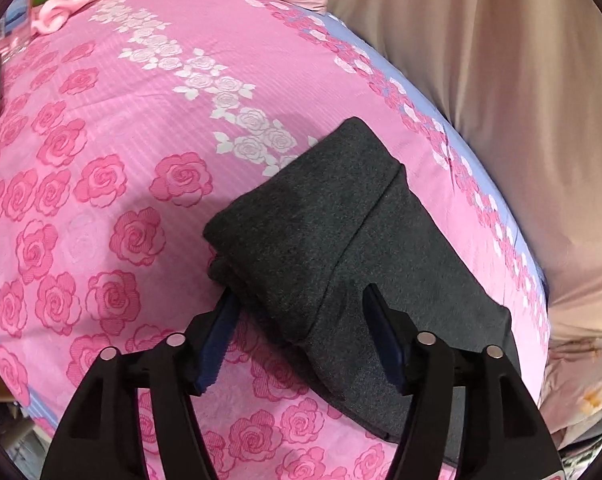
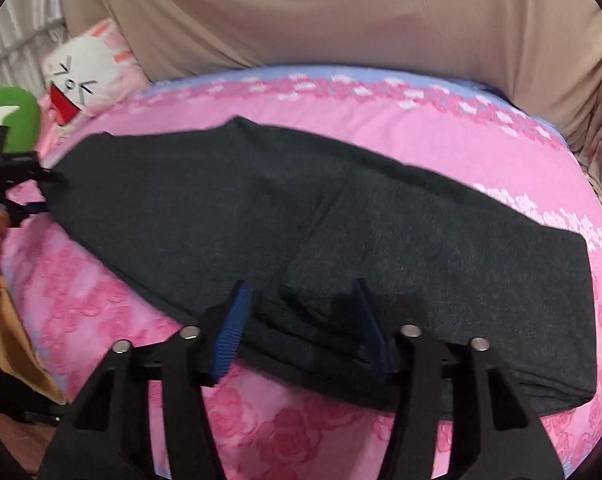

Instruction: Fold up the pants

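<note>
right, the pants lie flat on the bed, dark grey, already folded lengthwise with a layered edge nearest the right gripper. that gripper is spread wide, blue pads either side of the stacked hem layers, nothing pinched yet. the left gripper is also spread, 1 pad at the corner of the cloth, the other over the fabric; no grip there either.

judgement: the step in hand looks like grabbing 2 points on 1 end for the next cross fold. to do it well, get each lower pad under all the layers before closing, or only the top sheet lifts and the stack shears. close both, lift level, carry the end over to the far end and match edges. the right view is blurred, so exact layer count is unclear. keep clear of the pillow and the beige curtain.
</note>
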`<state>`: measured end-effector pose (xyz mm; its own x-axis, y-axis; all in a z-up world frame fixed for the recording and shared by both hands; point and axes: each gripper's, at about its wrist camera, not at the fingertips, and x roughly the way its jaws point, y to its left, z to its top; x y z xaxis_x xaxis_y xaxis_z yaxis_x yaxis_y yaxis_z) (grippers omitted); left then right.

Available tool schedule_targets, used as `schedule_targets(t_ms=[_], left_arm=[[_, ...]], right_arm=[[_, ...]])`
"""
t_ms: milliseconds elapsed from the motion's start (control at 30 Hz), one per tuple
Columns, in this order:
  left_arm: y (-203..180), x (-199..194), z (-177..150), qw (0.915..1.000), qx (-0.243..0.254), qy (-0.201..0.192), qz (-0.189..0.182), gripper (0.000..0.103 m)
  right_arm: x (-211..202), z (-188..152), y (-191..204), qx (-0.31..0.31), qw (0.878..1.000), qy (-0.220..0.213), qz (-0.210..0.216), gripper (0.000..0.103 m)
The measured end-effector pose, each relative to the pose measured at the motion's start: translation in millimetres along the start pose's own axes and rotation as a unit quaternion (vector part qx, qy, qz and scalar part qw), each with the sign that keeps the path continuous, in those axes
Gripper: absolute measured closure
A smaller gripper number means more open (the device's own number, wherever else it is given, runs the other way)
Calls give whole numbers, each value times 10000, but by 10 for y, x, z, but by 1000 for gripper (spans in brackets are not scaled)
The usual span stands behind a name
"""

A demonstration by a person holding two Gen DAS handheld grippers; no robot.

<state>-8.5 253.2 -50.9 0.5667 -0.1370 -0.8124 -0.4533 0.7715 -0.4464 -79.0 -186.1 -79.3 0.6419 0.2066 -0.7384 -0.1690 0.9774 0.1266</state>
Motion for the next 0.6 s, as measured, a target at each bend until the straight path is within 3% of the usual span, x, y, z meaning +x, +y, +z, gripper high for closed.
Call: schedule_targets(t_ms=[67,167,267,333,467,500,567,600], left_arm=[[-39,32,12,10000,95,-14,16,37],[-60,59,34,9999,152,-66,18,36],[-72,77,56,9999,137,-74,-7,36],[-62,78,63,9999,111,-65,-65,33],[-36,66,69,9998,102,-50,-145,35],[-27,61,72,9998,105,-42,-154,38],[-33,55,88,9996,277,-27,-54,75],[-26,57,100,9994,298,40,-166,78]], right_arm=[[-5,31,-88,219,9997,-2,49,91],[-185,218,-181,603,9970,-326,371,93],[-350,396,75,370,9958,-622,564,93],[-285,425,282,172,9956,-543,742,93],[269,237,514,-236,9983,163,513,91],[210,205,484,-118,9983,-1,579,89],[58,221,446,54,9974,-79,713,82],[-80,230,402,141,9965,-254,782,75]])
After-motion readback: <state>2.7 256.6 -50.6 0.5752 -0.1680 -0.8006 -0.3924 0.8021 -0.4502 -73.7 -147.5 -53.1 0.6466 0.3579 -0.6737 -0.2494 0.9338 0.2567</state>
